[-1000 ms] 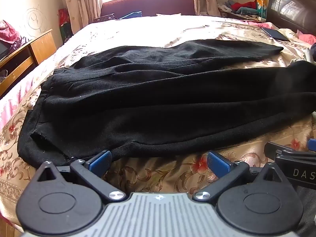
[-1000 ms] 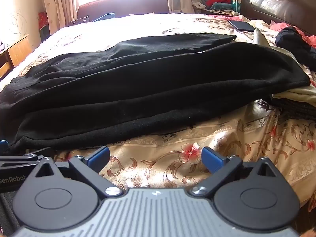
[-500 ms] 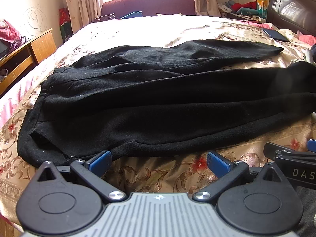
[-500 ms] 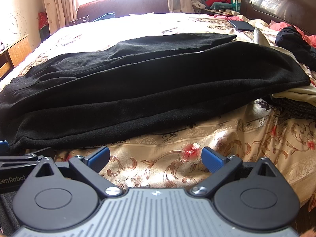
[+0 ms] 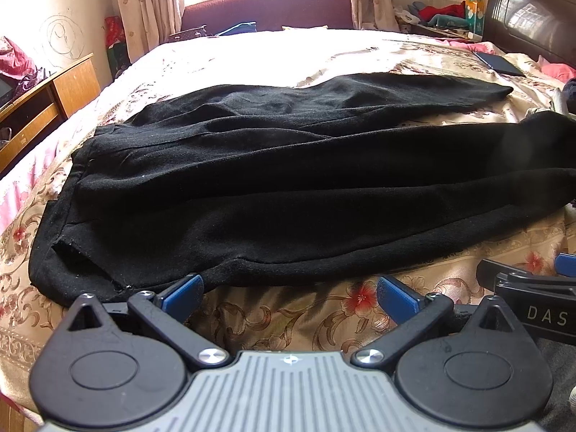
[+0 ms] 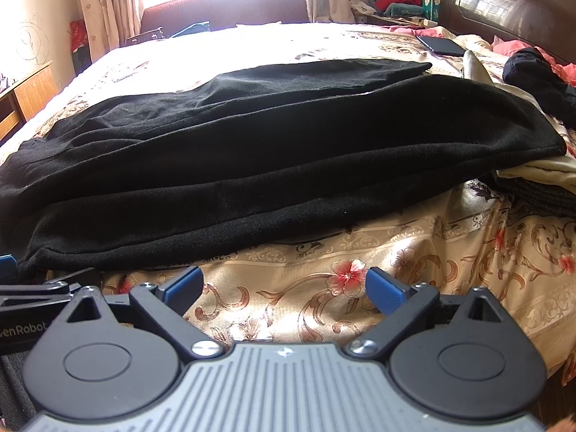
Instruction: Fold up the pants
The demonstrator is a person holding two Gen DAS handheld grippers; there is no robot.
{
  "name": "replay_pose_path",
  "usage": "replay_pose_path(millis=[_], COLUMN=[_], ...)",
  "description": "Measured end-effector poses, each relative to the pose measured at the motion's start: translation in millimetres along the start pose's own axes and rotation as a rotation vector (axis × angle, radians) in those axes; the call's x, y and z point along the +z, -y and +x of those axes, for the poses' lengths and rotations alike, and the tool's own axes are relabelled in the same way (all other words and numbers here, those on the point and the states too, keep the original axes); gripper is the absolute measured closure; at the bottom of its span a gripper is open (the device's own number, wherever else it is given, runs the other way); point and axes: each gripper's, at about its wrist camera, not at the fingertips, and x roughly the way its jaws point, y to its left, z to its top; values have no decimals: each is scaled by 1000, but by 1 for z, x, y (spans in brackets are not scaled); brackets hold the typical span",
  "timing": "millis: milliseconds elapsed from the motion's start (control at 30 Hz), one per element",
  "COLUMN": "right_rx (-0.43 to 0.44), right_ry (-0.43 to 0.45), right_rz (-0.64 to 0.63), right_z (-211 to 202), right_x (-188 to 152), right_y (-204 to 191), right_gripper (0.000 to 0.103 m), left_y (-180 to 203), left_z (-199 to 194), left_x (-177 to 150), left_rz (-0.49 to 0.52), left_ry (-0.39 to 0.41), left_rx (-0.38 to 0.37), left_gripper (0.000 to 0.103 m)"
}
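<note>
Black pants [image 5: 273, 187] lie spread across the floral bedspread [image 5: 306, 309], waistband at the left, both legs running to the right. In the right wrist view the same pants [image 6: 273, 154] fill the middle, the near leg's hem at the right. My left gripper [image 5: 289, 293] is open just short of the pants' near edge, close to the waist end, with nothing between its blue pads. My right gripper [image 6: 284, 288] is open over the bare bedspread [image 6: 414, 252] in front of the near leg, also holding nothing. Each gripper's side shows at the edge of the other's view.
A dark wooden headboard [image 6: 511, 0] stands at the right. A black phone [image 6: 441, 46] and a dark bundle of clothes [image 6: 532, 79] lie beyond the hems. A wooden cabinet [image 5: 43, 104] stands left of the bed. A maroon sofa [image 5: 266, 10] sits under the window.
</note>
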Motion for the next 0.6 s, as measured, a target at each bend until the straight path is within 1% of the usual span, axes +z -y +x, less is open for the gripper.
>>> replay_pose_path(millis=[600], right_rx=[1], right_ry=[-3], right_rz=[1], right_z=[0], right_x=[0], right_y=[0], right_gripper=[7], left_y=[-2], left_z=[-1], left_x=[1], left_rz=[-4], left_ry=[-2], left_rx=[-8], left_gripper=[0])
